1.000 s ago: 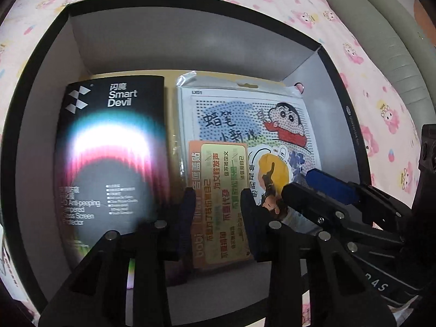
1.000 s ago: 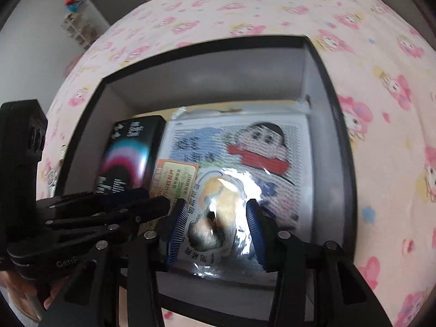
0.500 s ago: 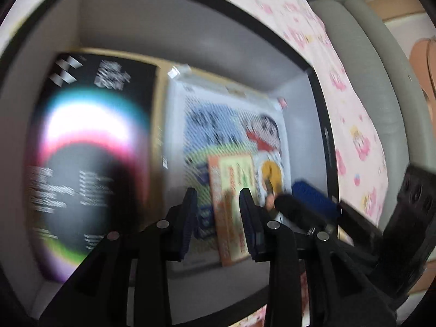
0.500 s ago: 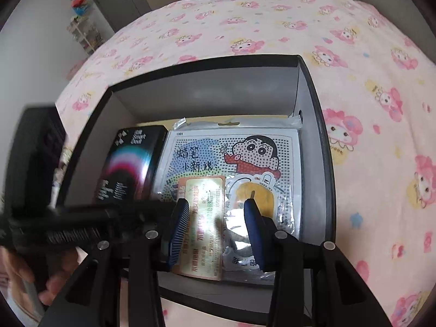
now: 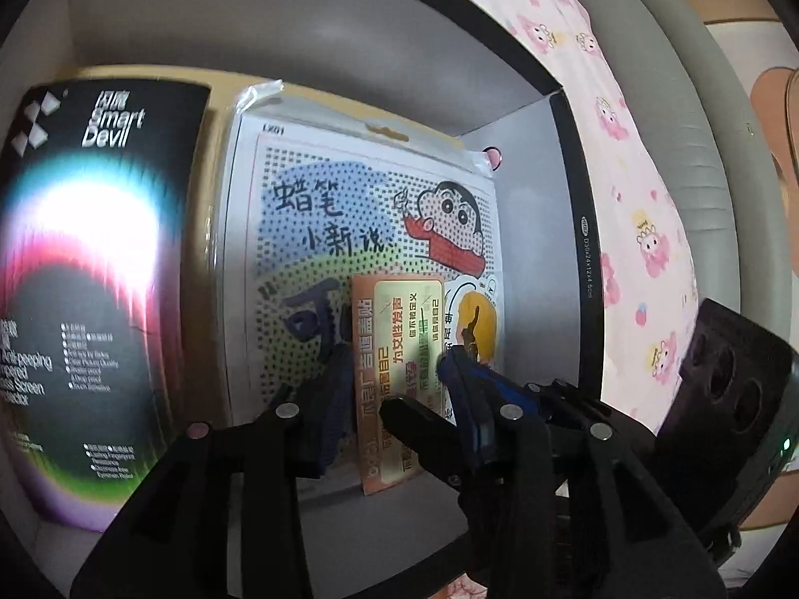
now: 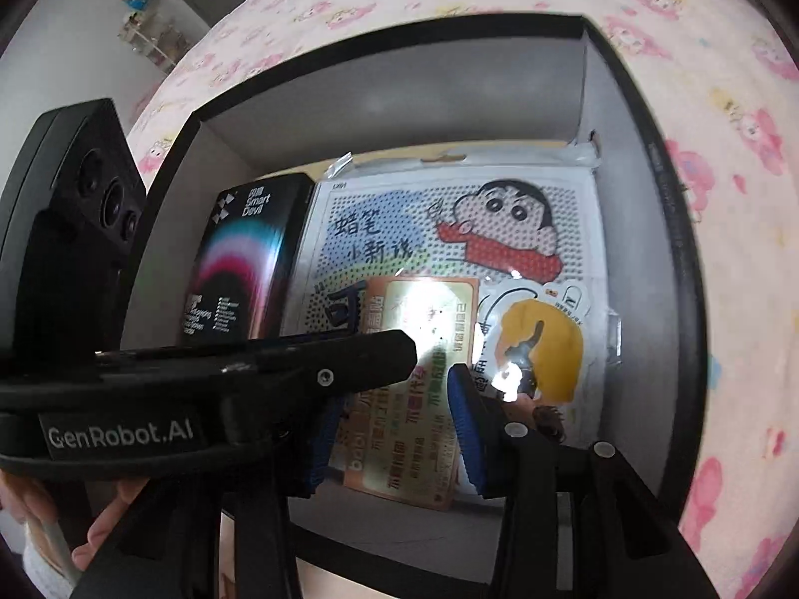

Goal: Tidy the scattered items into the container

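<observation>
step: I judge this the release of the orange rectangular sticker card (image 5: 399,349) into the grey open box with black rim (image 5: 574,199); all visible items are inside.
left gripper (image 5: 394,379): jaws opening, card seen between them, pads clear of it.
right gripper (image 6: 394,414): half wide, nothing pinched, hovering over the same card.
how to do it well: I'd let the jaws clear fully, then lift straight up so no pad drags the card.
card look: thin, glossy, green-gold panel, lying flat on the clear-bagged cartoon bead sheet (image 5: 349,209), near side.
other: black glossy screen-protector box (image 5: 90,249) flat at left.
</observation>
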Motion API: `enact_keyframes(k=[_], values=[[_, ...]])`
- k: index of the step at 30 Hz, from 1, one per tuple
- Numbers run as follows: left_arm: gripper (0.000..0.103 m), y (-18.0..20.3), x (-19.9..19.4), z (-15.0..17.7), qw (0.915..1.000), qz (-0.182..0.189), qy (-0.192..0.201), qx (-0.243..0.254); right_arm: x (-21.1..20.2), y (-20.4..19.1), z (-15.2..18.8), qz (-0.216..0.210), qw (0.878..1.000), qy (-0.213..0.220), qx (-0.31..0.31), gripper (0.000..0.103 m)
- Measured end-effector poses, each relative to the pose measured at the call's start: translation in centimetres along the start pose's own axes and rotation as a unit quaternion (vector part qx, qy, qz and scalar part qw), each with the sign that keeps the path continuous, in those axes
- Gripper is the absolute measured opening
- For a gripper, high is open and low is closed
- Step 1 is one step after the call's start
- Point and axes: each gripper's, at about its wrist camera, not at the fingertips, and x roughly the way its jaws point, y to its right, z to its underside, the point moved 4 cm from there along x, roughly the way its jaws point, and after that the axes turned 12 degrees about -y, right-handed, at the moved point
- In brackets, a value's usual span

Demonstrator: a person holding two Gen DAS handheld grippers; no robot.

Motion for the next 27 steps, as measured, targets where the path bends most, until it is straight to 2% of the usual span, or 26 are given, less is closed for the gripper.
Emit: enact_keyframes(k=[3, 5, 7, 9, 11, 19, 22, 27], values=[[0.038, 0.3, -1.9, -0.6, 0.9985, -0.026, 0.048, 0.007, -1.4, 0.1, -0.4, 0.023, 0.999, 0.037, 0.002, 0.038], [0.038, 0.2, -2.7, -1.4, 0.9965, -0.043, 0.072, 0.000, -1.9, 0.1, -1.5, 0.024, 0.999, 0.049, 0.001, 0.039], [0.037, -0.1, -2.8, -2.1, 0.9932, -0.084, 0.079, -0.018, -1.4, 0.1, -3.0, 0.034, 0.999, 0.035, -0.014, 0.039], [0.031, -0.1, -2.5, -2.8, 0.9871, -0.131, 0.087, -0.030, -0.8, 0.4, -3.7, 0.053, 0.998, 0.028, -0.019, 0.039], [0.030, -0.1, -1.6, -2.5, 0.9856, -0.148, 0.077, -0.024, -0.1, 0.6, -3.6, 0.045, 0.999, 0.011, -0.016, 0.039], [0.030, 3.1, 0.9, -1.5, 0.9905, -0.132, 0.035, -0.011, 0.6, 0.2, -1.9, 0.034, 0.998, -0.029, -0.044, 0.039], [0.030, 3.4, 1.5, -0.8, 0.9939, -0.108, 0.018, -0.011, 0.5, 0.2, -1.2, 0.034, 0.998, -0.033, -0.050, 0.039], [0.030, 3.8, 1.9, -0.1, 0.9963, -0.085, 0.009, -0.012, 0.3, 0.2, 0.2, 0.023, 0.998, -0.034, -0.050, 0.039]])
